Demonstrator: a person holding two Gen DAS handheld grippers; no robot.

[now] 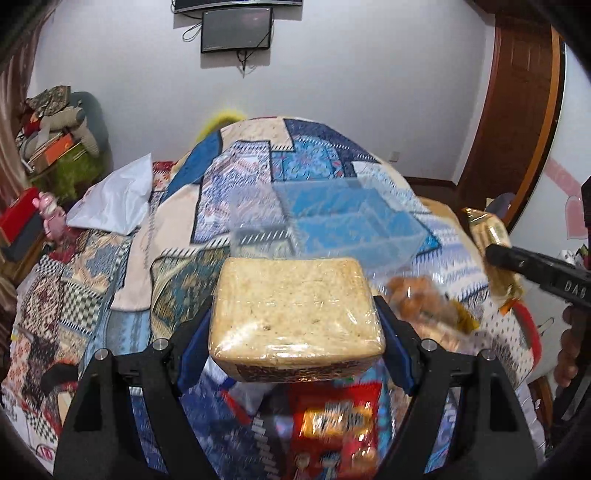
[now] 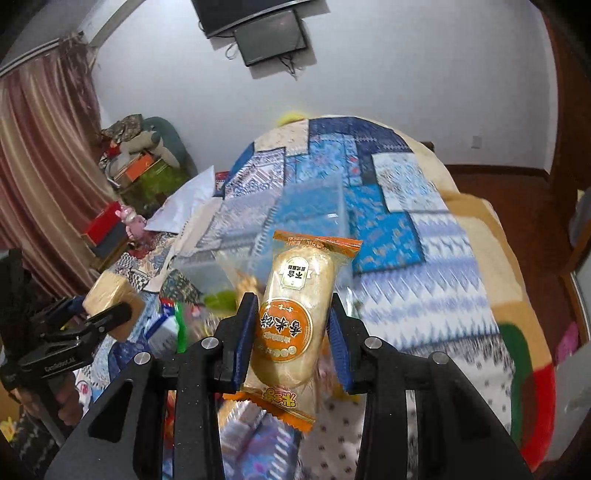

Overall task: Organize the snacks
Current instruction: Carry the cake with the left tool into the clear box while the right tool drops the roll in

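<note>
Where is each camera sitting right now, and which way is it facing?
Left wrist: on the left gripper, looking down its fingers over the bed; it grips a wrapped cracker block; the other gripper's finger intrudes at right.
Right wrist: on the right gripper, facing the same way; it grips an orange rice cake packet; a hand shows lower left.
Shared: clear plastic bin, patchwork bedspread, wall screen, both snacks.

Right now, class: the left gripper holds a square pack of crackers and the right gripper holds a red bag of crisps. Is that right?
Not quite. The right gripper holds an orange-wrapped rice cake, as the right wrist view shows. The left gripper does hold the square cracker pack.
</note>
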